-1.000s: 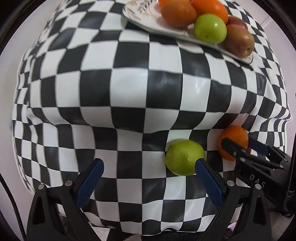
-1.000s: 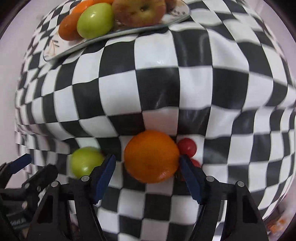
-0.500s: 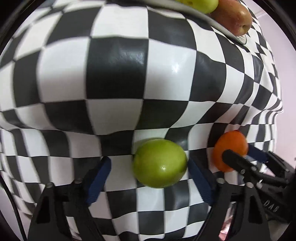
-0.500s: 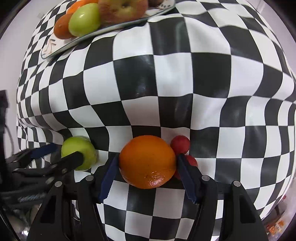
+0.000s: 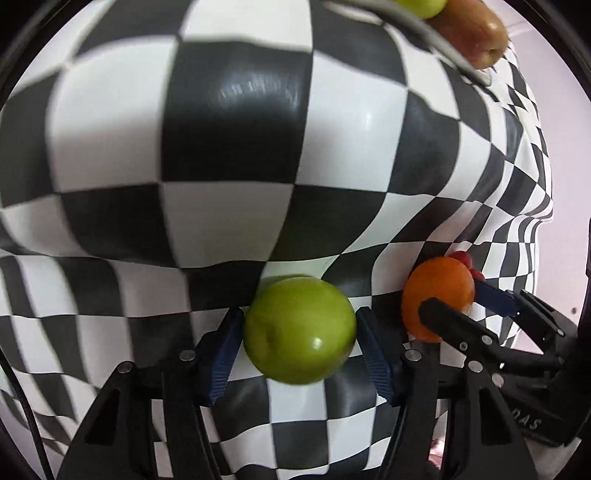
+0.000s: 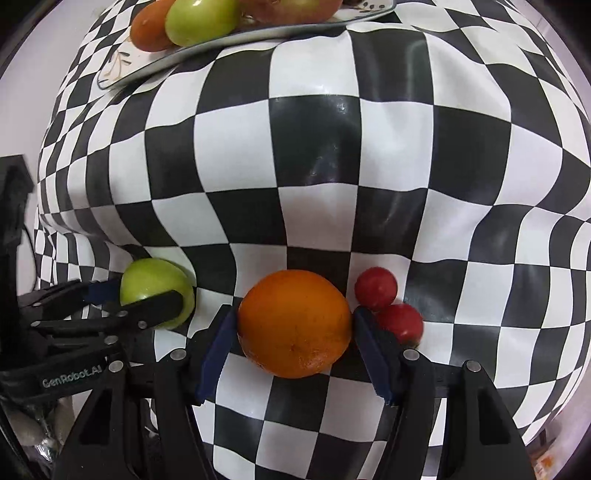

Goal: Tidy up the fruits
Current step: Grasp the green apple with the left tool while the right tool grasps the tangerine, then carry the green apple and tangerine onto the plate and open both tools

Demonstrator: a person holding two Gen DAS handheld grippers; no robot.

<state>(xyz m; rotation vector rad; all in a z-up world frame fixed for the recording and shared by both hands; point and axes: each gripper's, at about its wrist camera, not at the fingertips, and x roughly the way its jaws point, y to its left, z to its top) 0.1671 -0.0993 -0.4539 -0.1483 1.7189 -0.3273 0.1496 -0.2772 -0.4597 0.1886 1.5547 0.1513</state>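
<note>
My left gripper (image 5: 300, 343) is shut on a green apple (image 5: 300, 330), its blue pads touching both sides, just above the checkered cloth. The same apple (image 6: 155, 286) shows at the left of the right wrist view. My right gripper (image 6: 293, 345) is shut on an orange (image 6: 293, 323), also seen in the left wrist view (image 5: 437, 295). Two small red fruits (image 6: 376, 288) lie on the cloth just right of the orange, the nearer one (image 6: 400, 321) against the right finger. A plate (image 6: 147, 66) with several fruits stands at the far edge.
The black-and-white checkered tablecloth (image 6: 314, 155) covers the table and hangs over its edges. The plate's rim (image 5: 436, 33) and a reddish apple (image 5: 476, 29) show at the top right of the left wrist view. A pale wall lies beyond.
My left gripper moved forward around the green apple and closed on it. My right gripper closed fully on the orange. Both views have shifted closer to the cloth.
</note>
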